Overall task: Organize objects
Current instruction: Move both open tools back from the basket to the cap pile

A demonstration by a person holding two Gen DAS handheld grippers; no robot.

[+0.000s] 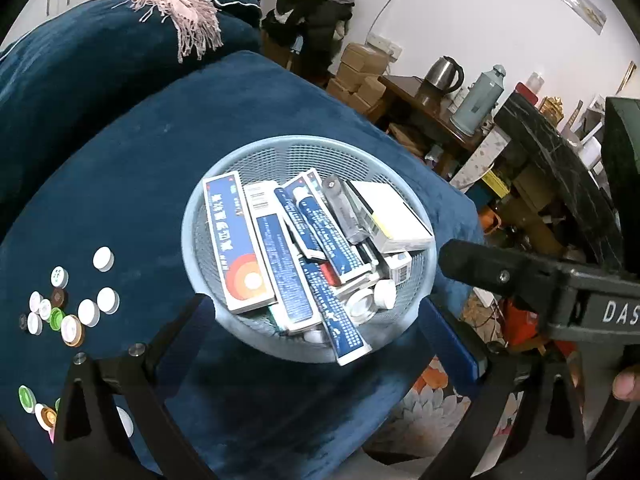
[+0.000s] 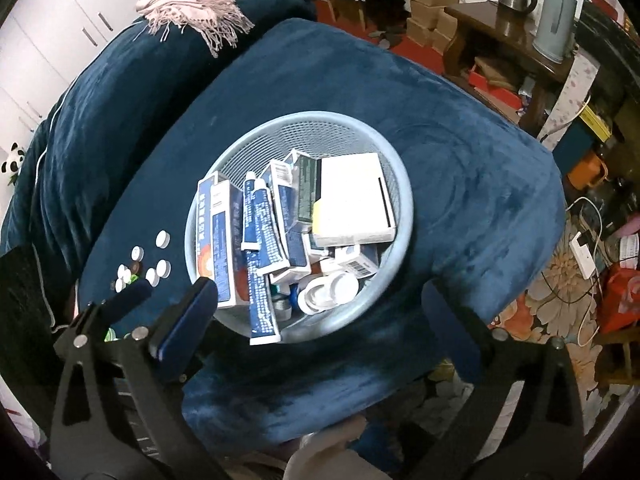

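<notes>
Both grippers hang over the light blue mesh basket [image 1: 308,248], jaws spread wide on the left gripper [image 1: 316,316] and the right gripper [image 2: 320,300], nothing held in either. The basket sits mid-cushion on the blue velvet seat [image 2: 460,184], crammed with medicine boxes [image 1: 240,240] and tubes. Loose bottle caps [image 1: 72,304] lie scattered just left of it.

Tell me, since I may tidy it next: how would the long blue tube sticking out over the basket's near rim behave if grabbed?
The blue tube looks soft-walled, so it would probably dent or bend. It overhangs the basket rim, so a nudge might tip it out. Probably light.
</notes>
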